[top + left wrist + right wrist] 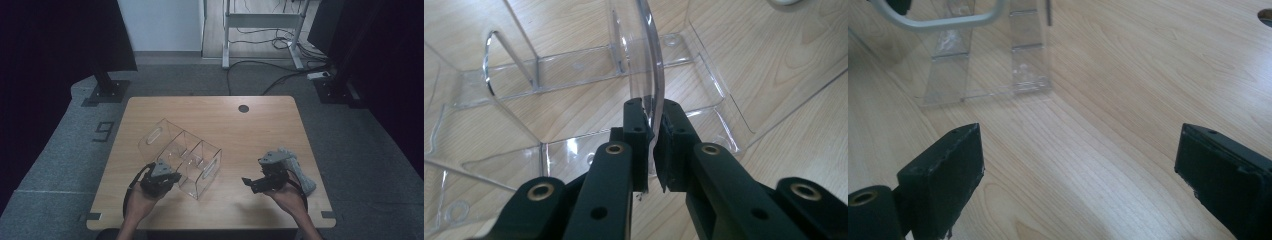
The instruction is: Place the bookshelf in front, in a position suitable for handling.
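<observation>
A clear acrylic organizer (181,156) with three compartments and handle slots in its end walls lies slanted on the wooden table (260,130), left of centre. My left gripper (166,177) is at its near left side. In the left gripper view the left gripper (654,114) is shut on the thin curved edge of one clear wall of the organizer (644,60). My right gripper (254,182) rests low over bare wood at the right, pointing left toward the organizer. Its jaws stand wide apart in the right gripper view, the right gripper (1080,145) holding nothing, with the organizer (988,60) ahead.
A round cable hole (243,108) sits near the table's far edge. Beyond the table are a black stand base (107,91), a white desk frame (262,22) and floor cables (280,75). Bare wood lies between the organizer and my right gripper.
</observation>
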Demonstrator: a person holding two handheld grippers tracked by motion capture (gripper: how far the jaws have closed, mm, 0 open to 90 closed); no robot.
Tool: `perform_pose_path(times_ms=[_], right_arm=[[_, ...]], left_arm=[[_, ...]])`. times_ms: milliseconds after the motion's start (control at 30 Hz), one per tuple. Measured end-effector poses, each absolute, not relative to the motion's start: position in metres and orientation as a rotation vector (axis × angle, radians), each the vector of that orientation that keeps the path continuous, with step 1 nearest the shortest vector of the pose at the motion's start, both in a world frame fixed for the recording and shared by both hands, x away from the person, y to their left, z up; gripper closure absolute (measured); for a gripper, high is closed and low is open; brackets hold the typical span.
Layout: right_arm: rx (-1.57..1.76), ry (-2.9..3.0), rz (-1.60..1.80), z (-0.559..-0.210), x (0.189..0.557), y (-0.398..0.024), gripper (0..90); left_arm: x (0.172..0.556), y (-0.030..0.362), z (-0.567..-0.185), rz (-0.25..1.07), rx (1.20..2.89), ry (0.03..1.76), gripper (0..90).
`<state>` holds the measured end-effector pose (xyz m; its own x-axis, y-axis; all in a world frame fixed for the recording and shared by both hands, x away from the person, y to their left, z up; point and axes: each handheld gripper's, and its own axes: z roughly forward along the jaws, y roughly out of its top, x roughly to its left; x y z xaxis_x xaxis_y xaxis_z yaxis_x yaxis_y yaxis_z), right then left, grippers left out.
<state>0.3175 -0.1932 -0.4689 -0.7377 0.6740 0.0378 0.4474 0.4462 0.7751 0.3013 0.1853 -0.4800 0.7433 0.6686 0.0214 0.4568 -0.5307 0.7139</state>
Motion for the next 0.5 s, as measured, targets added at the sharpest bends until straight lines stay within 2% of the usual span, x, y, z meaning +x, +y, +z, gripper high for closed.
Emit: perform_pose_path(times_ms=[500], right_arm=[[0.939,2.449,1.185,-0.469,0.315,-0.181,4.9]], left_arm=[[0.31,0.147,-0.482,0.331,2.208,0.833,79.2]])
